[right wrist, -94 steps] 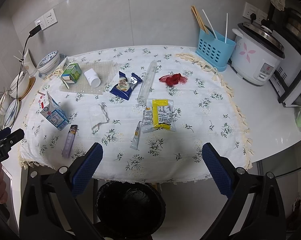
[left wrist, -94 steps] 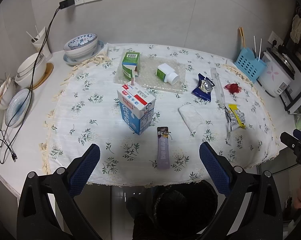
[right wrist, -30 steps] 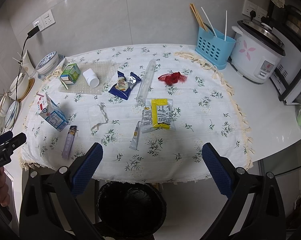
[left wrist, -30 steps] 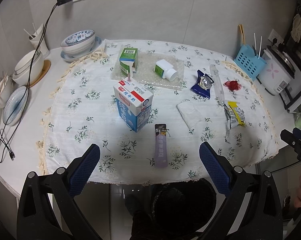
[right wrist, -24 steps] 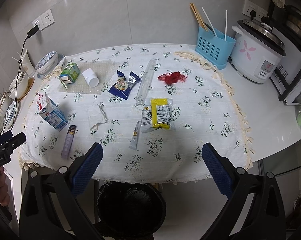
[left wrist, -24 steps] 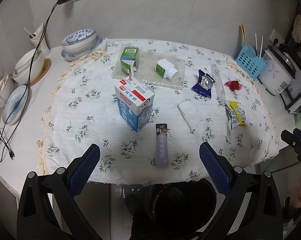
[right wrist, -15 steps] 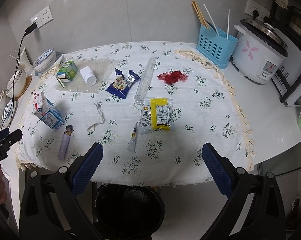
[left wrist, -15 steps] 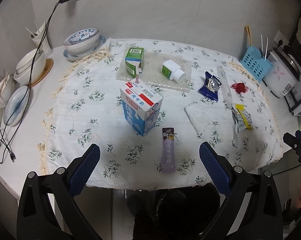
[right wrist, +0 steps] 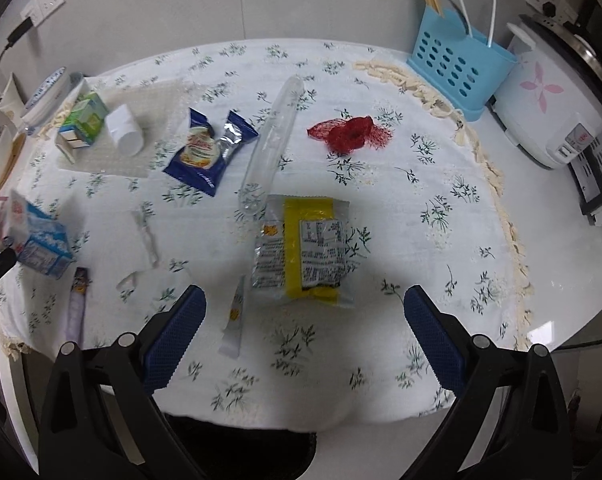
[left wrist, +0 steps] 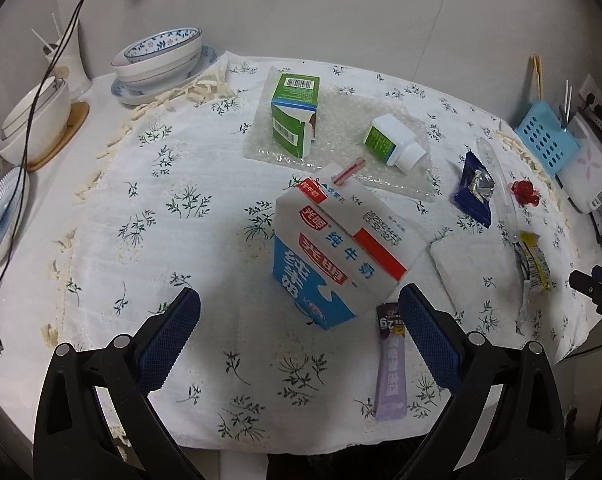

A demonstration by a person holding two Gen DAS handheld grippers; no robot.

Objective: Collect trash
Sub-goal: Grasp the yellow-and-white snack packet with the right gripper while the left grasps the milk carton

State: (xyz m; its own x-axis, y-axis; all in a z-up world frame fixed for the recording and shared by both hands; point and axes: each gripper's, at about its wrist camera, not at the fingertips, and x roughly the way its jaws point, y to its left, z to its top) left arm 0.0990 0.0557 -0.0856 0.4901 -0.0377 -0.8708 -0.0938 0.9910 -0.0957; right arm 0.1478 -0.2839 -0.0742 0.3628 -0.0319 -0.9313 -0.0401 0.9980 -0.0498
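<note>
Trash was all on the counter (left wrist: pixel 101 216) yet; I judged nothing collected. My left tool (left wrist: pixel 299 330) was spread before the milk carton (left wrist: pixel 333 256), my right tool (right wrist: pixel 301 326) spread before the yellow wrapper (right wrist: pixel 305 250).

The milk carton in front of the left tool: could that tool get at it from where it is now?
Probably yes. The left tool is open, and the milk carton stands upright on the tablecloth just ahead of its fingers. Only the purple sachet lies close, by the right finger.
</note>
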